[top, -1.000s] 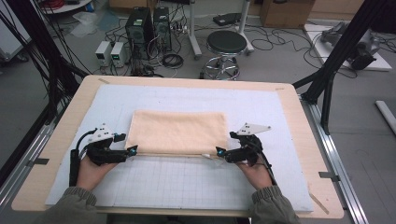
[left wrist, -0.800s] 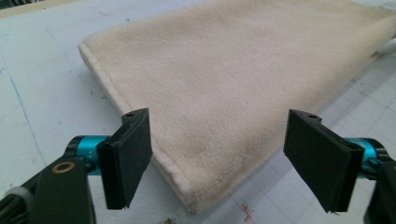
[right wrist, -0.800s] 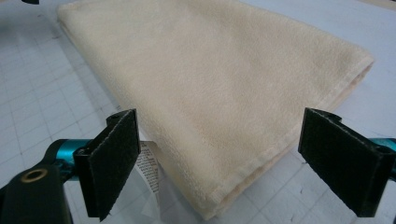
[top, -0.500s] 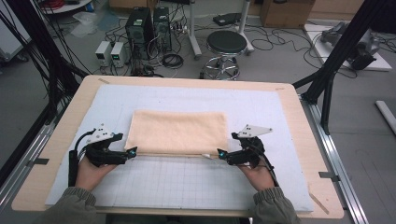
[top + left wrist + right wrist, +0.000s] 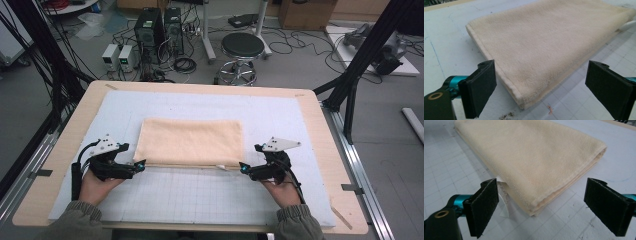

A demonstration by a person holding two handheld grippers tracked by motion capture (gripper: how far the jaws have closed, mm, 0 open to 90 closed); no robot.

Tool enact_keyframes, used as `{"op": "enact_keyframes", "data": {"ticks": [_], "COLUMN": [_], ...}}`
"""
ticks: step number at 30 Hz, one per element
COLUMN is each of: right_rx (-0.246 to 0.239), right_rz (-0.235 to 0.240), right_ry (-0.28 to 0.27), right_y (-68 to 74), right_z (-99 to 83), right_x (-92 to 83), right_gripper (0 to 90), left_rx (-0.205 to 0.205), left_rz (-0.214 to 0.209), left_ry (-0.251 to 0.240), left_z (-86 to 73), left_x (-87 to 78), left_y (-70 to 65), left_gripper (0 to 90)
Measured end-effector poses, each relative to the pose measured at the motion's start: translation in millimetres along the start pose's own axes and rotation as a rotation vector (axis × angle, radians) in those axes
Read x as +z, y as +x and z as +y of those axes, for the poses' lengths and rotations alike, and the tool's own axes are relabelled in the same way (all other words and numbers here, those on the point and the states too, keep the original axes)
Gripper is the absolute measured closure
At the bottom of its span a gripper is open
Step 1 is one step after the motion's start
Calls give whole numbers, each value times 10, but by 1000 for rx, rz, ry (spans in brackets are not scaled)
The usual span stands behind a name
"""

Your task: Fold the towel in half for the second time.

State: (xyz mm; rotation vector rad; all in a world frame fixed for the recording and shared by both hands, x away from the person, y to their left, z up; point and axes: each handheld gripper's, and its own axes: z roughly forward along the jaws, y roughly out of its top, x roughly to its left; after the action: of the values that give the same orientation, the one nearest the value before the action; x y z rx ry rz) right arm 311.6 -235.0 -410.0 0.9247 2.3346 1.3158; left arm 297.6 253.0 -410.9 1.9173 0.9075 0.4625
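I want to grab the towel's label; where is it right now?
In the right gripper view the white label sticks out from under the folded towel at its near corner, beside the right gripper.

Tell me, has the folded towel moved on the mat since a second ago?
No. The towel lies in the same spot on the gridded mat, near edge on the same grid line.

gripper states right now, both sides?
Left gripper: open, jaws have just been opening, wide apart at the near corner of the folded towel, not pressing it.
Right gripper: open at the towel's other near corner, holding nothing.
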Motion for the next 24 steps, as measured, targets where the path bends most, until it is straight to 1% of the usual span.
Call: {"op": "enact_keyframes", "data": {"ticks": [8,15,21,24], "right_rx": [-10,-5,10,5], "right_rz": [-3,-11,-9,-6], "right_ry": [-6,-11,-22,-29], "right_y": [18,11,16,29], "right_z": [-23,-66,-102,-117], "right_x": [-58,-134,-194,-224], "right_gripper": [118,118,118,118], "left_rx": [13,32,38,41], "left_rz": [-9,-19,-23,-30], "left_ry": [-7,3,4,14], "left_z": [-8,-16,-51,-72], "left_x": [-46,-78,-136,-166], "left_y": [-62,-125,-178,-198], "left_gripper": [100,100,98,96]}}
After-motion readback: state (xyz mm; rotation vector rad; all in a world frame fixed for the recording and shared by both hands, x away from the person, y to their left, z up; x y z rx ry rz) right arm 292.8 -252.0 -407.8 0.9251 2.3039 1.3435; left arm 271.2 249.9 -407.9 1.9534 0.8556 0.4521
